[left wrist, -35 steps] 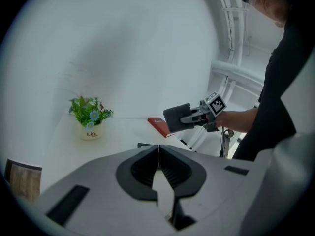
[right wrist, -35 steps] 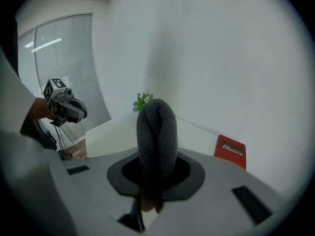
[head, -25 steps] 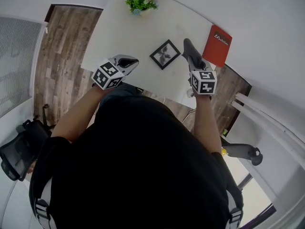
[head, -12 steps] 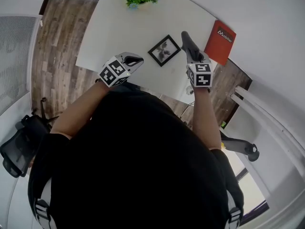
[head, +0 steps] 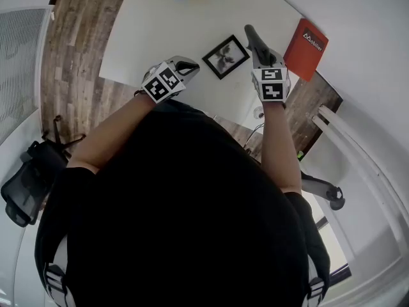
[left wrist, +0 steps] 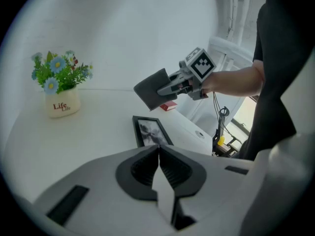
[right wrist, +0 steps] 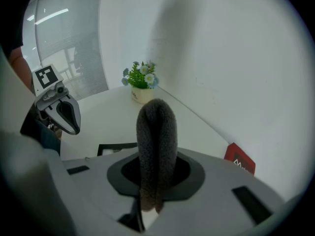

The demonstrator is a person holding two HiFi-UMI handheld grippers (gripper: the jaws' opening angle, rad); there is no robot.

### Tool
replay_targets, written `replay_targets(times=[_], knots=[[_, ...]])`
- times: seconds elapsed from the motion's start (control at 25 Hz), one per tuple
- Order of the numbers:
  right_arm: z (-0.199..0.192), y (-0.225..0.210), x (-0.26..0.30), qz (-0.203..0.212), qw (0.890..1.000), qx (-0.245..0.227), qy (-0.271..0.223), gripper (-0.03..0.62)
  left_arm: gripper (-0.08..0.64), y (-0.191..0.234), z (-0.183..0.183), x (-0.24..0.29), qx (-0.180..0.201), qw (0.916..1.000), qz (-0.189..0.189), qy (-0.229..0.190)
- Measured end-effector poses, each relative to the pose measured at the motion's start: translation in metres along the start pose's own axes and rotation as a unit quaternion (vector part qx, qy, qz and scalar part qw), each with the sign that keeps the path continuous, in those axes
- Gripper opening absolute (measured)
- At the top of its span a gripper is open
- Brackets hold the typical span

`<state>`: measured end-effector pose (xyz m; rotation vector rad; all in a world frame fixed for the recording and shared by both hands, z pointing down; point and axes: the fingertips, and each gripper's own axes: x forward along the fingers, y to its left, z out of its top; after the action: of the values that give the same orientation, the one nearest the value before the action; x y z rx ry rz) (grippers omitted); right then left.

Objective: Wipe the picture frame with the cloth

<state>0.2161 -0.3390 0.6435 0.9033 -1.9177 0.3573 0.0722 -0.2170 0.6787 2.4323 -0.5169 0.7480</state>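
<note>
First, writing on the pot: the white pot (left wrist: 61, 104) under the flowers (left wrist: 56, 75) reads "Life" twice in red, a large word over a smaller one
Writing on the book: the red book (head: 306, 48) carries a white logo and a white word that starts with M; the rest is too small to read
Gripper markings: black-and-white square markers on each gripper's cube, with no lettering
Left gripper: the left gripper (left wrist: 158, 149) has its jaws pressed together with nothing between them; it hangs over the white table (head: 147, 37), just left of the frame in the head view
Right gripper: the right gripper (right wrist: 156, 181) is clamped on the cloth (right wrist: 156, 127), a dark grey folded piece that stands out of the jaws as a loop
Picture frame: the picture frame (head: 225, 56), black with a black-and-white picture, lies flat on the table between the two grippers, apart from both and from the cloth
Change, grippers: both sit lower and closer to the frame than a second ago; the left jaws are as closed as before and the cloth is in the same grip
Change, head view: the flowers have slid to the top edge and only their lower leaves show; the book lies further right
</note>
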Motion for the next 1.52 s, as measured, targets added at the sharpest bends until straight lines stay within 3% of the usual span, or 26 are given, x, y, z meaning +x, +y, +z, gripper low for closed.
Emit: replay_targets(times=[0.24, 0.6, 0.92, 1.08, 1.52], knots=[[0.002, -0.005, 0.014, -0.001, 1.0, -0.009, 0.011, 0.048, 0.021, 0.007, -0.005, 0.018, -0.009, 0.9999, -0.012, 0.003], [0.002, -0.007, 0.03, -0.03, 0.996, -0.073, 0.034, 0.049, 0.109, 0.017, -0.022, 0.048, 0.061, 0.9971, -0.002, 0.044], [-0.006, 0.0, 0.05, -0.026, 0.993, -0.1, 0.056, 0.049, 0.13, 0.023, -0.032, 0.065, 0.085, 0.9942, 0.016, 0.064], [-0.015, 0.008, 0.057, -0.017, 0.992, -0.106, 0.066, 0.048, 0.14, 0.021, -0.034, 0.071, 0.111, 0.991, 0.022, 0.072], [-0.028, 0.039, 0.075, 0.03, 0.989, -0.113, 0.085, 0.049, 0.129, 0.024, -0.035, 0.074, 0.132, 0.9881, 0.025, 0.075]])
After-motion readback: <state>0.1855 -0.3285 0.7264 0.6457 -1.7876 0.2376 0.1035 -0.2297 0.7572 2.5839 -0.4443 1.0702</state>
